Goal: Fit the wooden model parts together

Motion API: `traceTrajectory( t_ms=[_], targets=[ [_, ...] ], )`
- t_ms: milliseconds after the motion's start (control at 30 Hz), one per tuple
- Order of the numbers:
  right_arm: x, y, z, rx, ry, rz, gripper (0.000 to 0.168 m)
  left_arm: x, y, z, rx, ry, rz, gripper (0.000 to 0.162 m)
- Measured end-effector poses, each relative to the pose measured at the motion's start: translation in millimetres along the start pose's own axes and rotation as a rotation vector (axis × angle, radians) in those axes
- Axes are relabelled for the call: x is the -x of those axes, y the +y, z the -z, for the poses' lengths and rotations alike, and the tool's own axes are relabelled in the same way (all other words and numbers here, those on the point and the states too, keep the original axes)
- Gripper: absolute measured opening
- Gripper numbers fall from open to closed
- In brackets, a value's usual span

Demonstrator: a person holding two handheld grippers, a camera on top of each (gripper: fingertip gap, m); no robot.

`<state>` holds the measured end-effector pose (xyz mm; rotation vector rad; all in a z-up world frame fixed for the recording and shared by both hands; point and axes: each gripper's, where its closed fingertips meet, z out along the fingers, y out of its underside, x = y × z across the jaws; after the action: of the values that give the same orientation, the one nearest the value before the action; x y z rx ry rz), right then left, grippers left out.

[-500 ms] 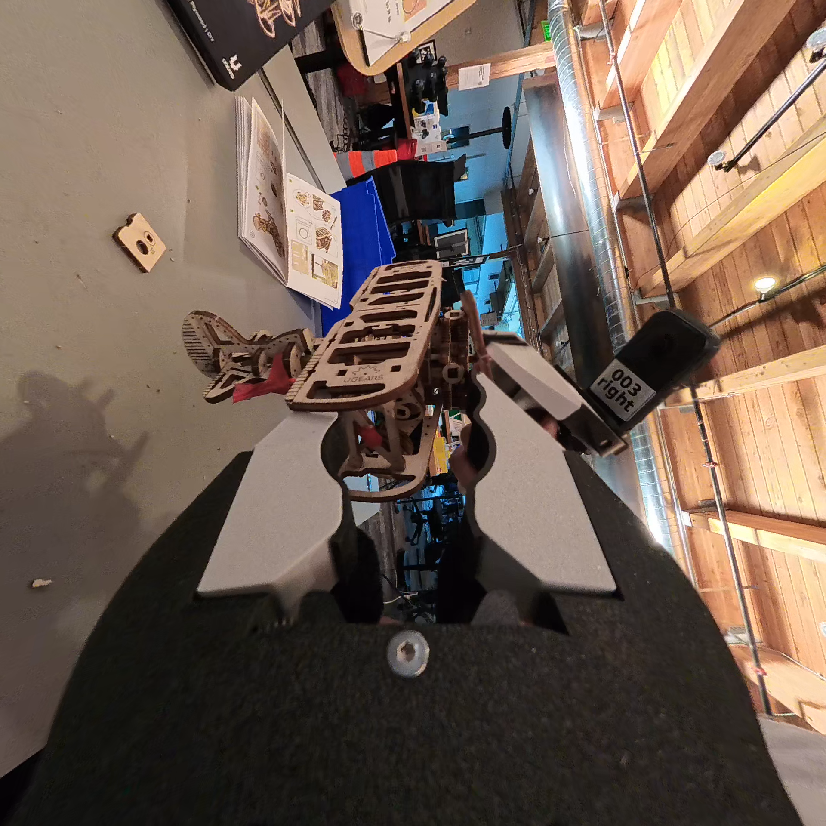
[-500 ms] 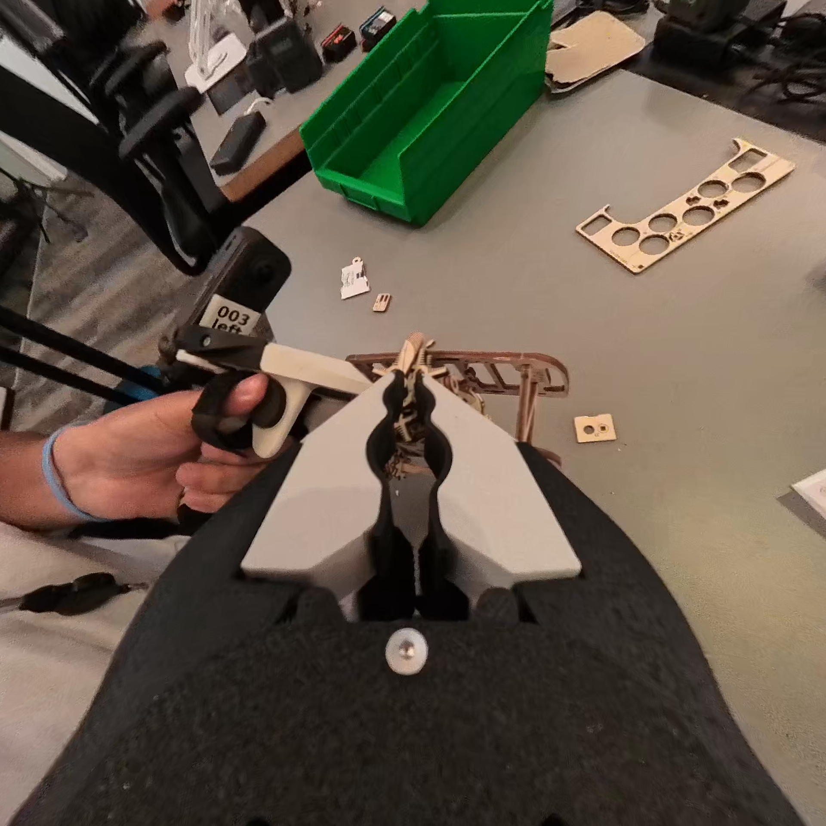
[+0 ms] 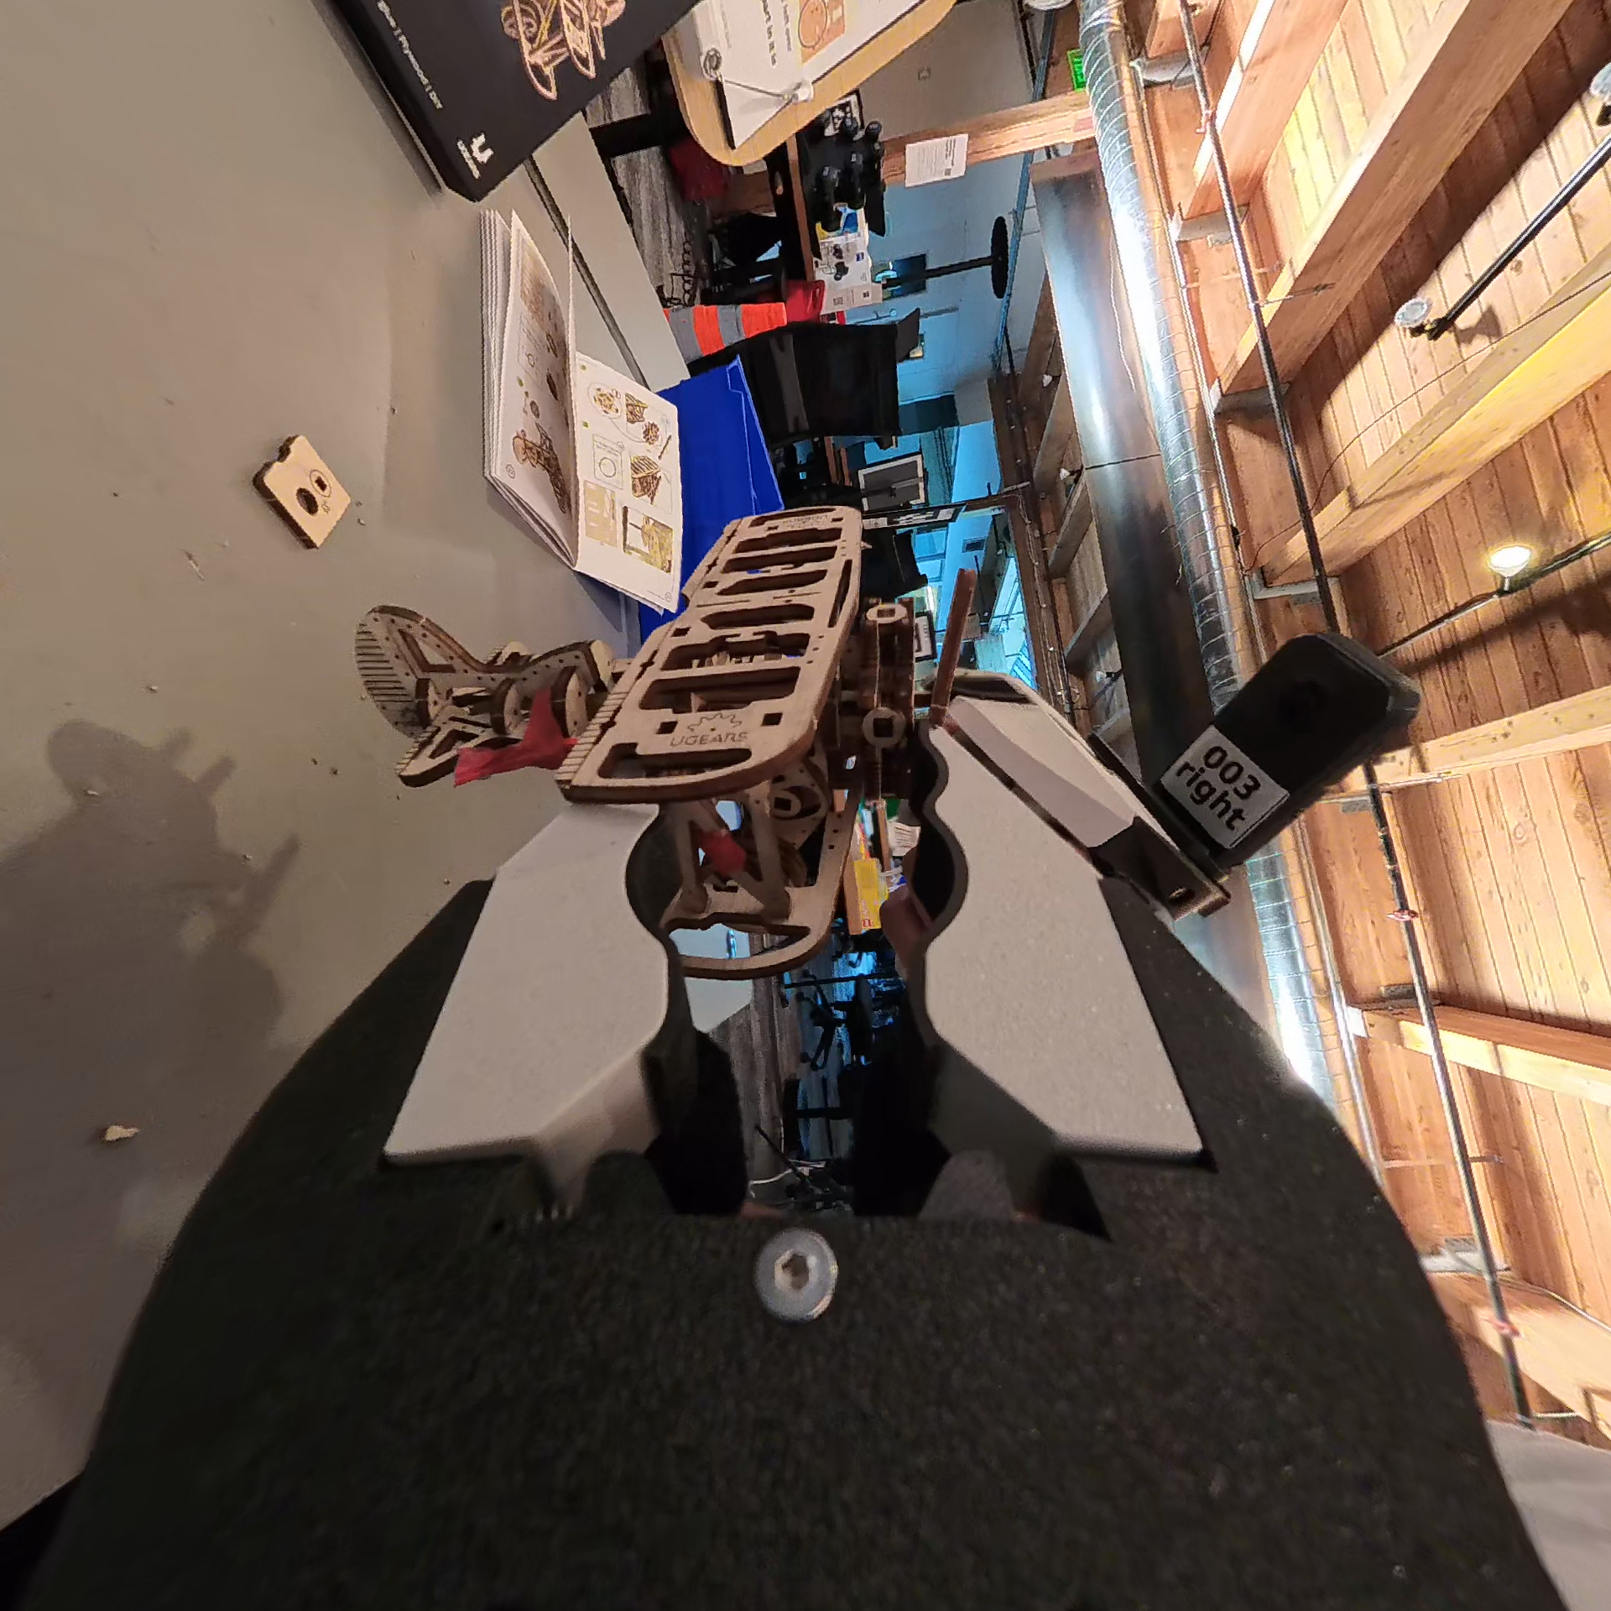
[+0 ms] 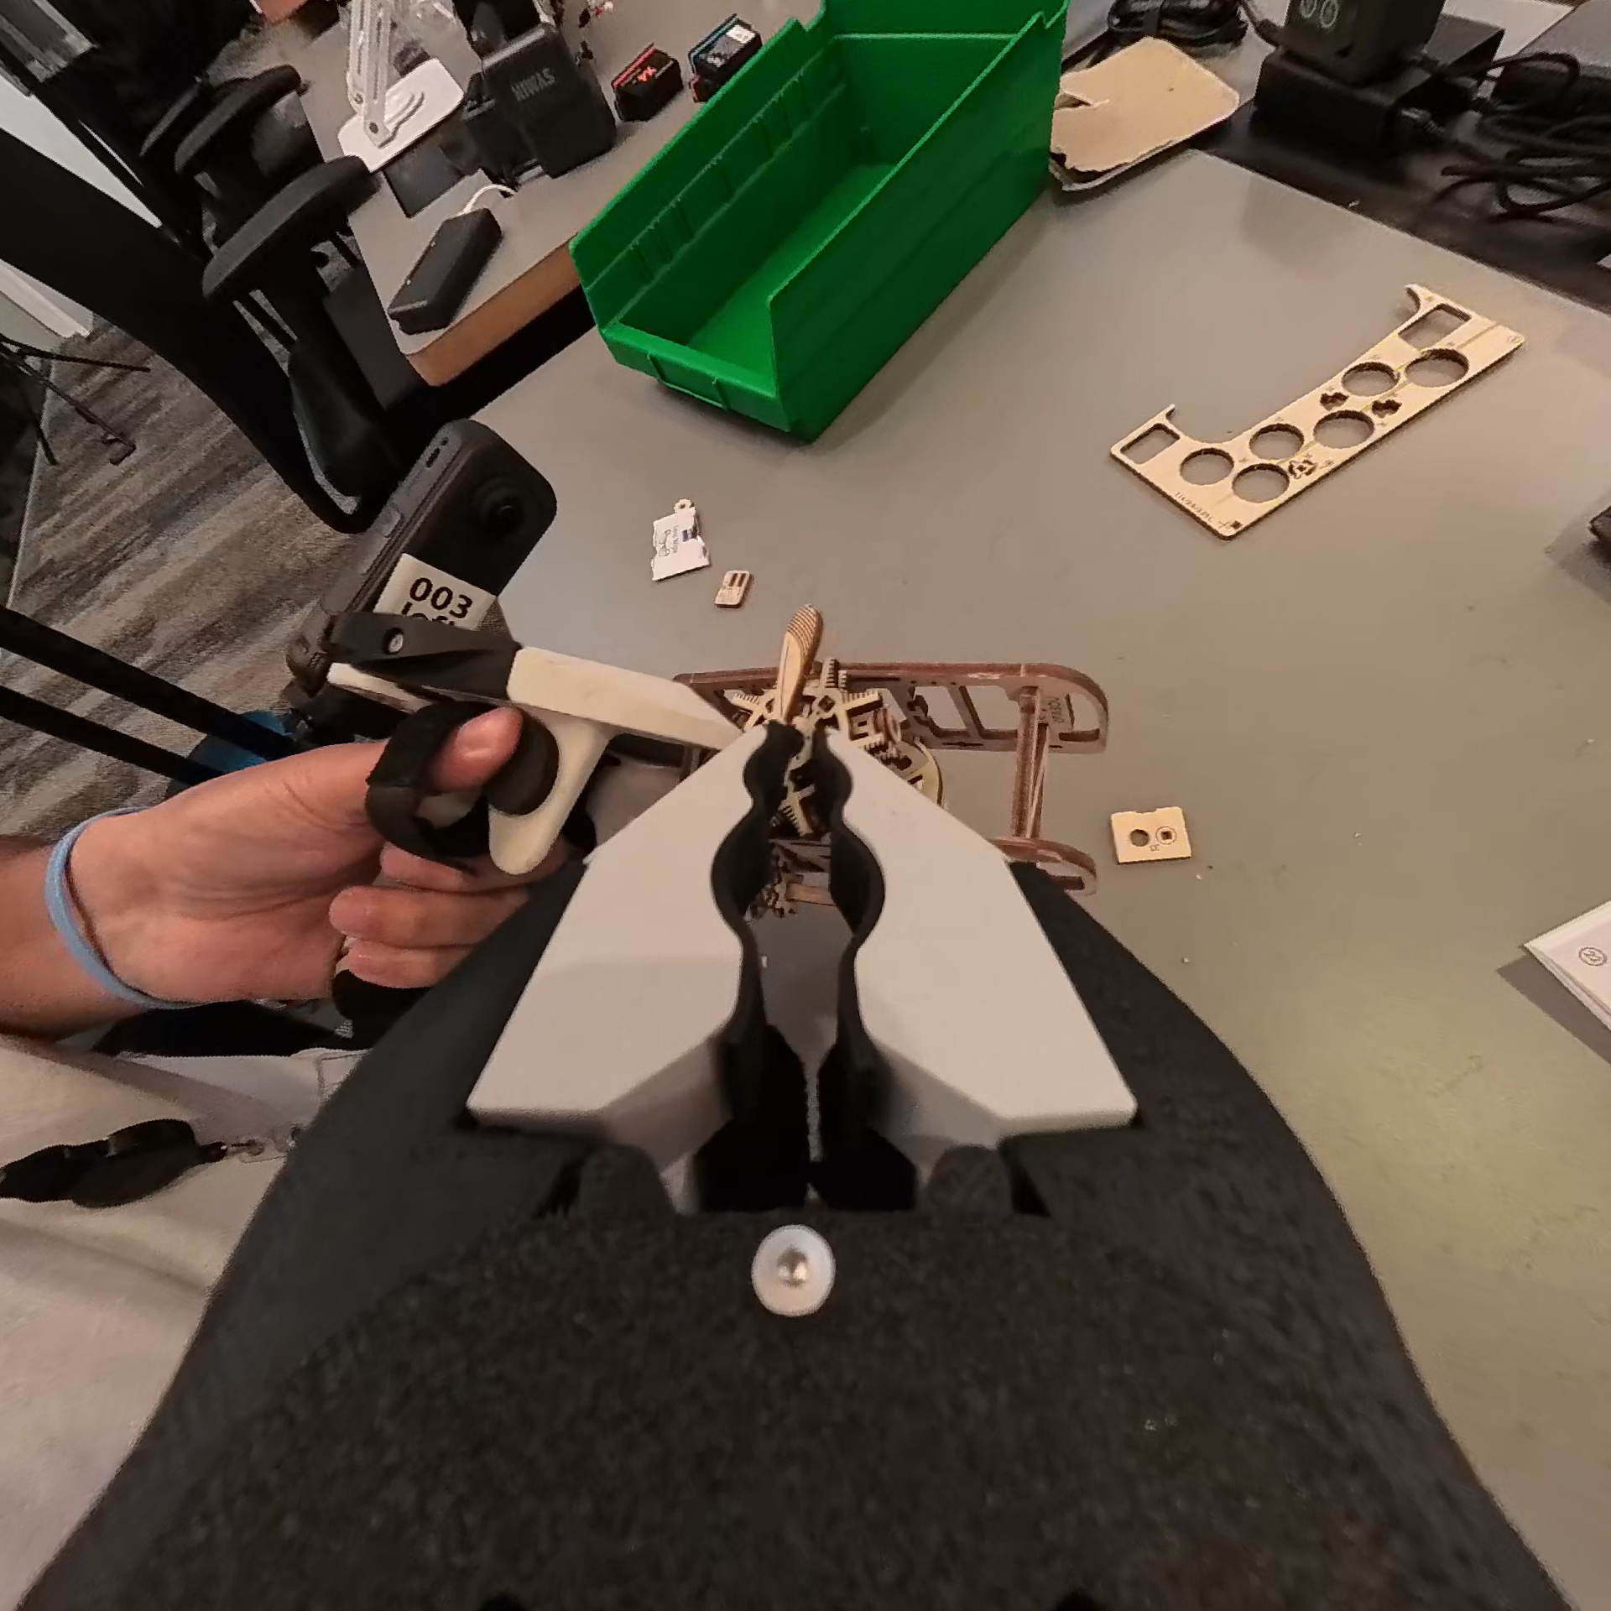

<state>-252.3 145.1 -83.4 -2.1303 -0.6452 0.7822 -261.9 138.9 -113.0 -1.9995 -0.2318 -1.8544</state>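
Observation:
A wooden biplane model is held above the grey table, its tail pointing towards the table. My left gripper is shut on the model's body, with the lower wing between its grey fingers. In the right wrist view my right gripper is shut on the model's nose gears, just below the propeller. The wings stick out to the right. A hand holds the left gripper, which meets the model from the left. The right gripper also shows in the left wrist view.
A green bin stands at the back. A wooden sheet with round holes lies at the right. A small square wooden piece lies near the model and shows in the left wrist view. An open instruction booklet, a black box and an office chair are nearby.
Hardly anything: both grippers keep their hold on the model, and the propeller blade shows slightly higher above the right fingertips.

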Motion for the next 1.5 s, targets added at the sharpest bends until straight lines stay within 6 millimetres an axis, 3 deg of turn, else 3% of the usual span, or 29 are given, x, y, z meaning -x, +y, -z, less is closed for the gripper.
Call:
traceTrajectory(
  t_ms=[300,633,767,900,1167,1300,1500],
  targets=[
    [-1,4,-3,0.055,-0.038,-0.038,0.008,5,1,3,-0.001,-0.029,-0.064,0.049],
    [-4,9,-6,0.117,0.036,0.116,0.015,8,3,4,0.010,-0.059,-0.087,0.049],
    [-15,9,-6,0.137,0.141,0.183,0.038,11,3,5,0.008,-0.066,-0.087,0.049],
    [-20,8,-7,0.124,0.127,0.137,0.050,11,3,6,0.005,-0.056,-0.082,0.049],
    [-6,16,-8,0.112,-0.134,-0.079,0.046,0,5,6,0.025,0.013,-0.074,0.049],
    [3,13,-5,0.064,-0.262,-0.185,0.032,-3,7,6,0.050,0.042,-0.060,0.049],
    [2,17,-6,0.055,-0.294,-0.249,0.030,1,9,6,0.063,0.026,-0.072,0.049]
  ],
)
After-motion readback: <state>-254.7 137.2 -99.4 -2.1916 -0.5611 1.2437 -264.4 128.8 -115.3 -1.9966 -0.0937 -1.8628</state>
